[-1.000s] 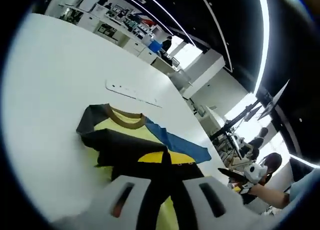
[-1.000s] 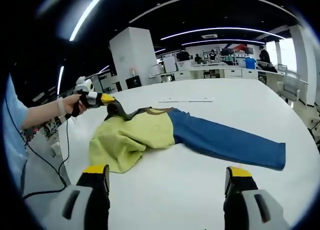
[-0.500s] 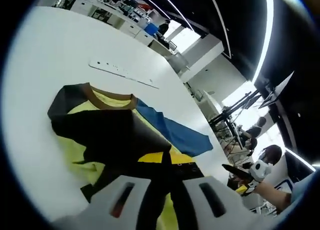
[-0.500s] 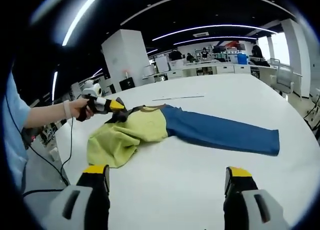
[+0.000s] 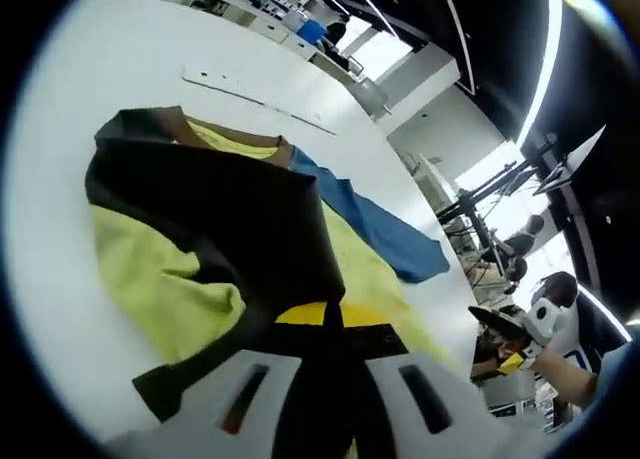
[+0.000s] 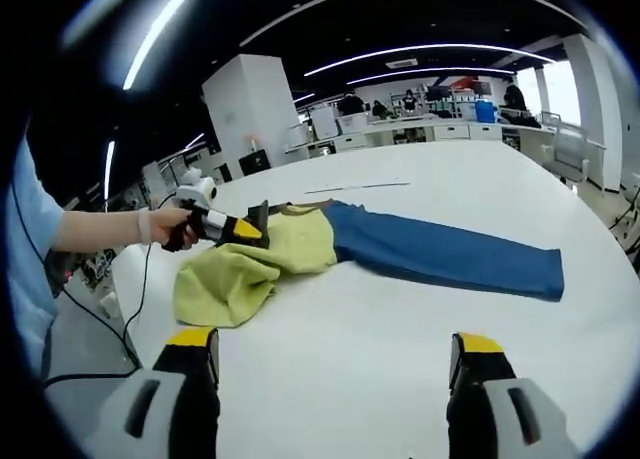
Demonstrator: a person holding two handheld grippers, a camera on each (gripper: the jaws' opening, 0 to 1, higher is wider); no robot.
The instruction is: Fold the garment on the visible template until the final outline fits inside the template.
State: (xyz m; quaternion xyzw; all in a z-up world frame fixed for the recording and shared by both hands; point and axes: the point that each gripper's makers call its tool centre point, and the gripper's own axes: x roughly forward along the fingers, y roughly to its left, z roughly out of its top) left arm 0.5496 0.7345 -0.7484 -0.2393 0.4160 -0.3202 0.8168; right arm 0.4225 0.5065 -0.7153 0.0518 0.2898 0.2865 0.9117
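Observation:
On the white table [image 6: 400, 359] lies a long-sleeved shirt with a yellow body [image 5: 150, 279], a brown collar [image 5: 232, 135], a black sleeve [image 5: 240, 219] and a blue sleeve [image 5: 385, 229]. My left gripper [image 5: 325, 319] is shut on the black sleeve, which is lifted and drawn over the yellow body. In the right gripper view the left gripper [image 6: 240, 229], held in a hand, hovers over the bunched yellow body [image 6: 250, 269], while the blue sleeve [image 6: 450, 259] stretches flat to the right. My right gripper [image 6: 335, 344] stands open near the table's front, apart from the shirt.
A thin white strip [image 5: 255, 91] lies on the table beyond the collar, also seen as the strip [image 6: 355, 187]. The person's arm and a cable [image 6: 130, 299] are at the left table edge. Desks and people stand far behind.
My left gripper has carried the black sleeve across the yellow body toward the blue sleeve, so more yellow is covered. The right gripper has stayed open and nearly still.

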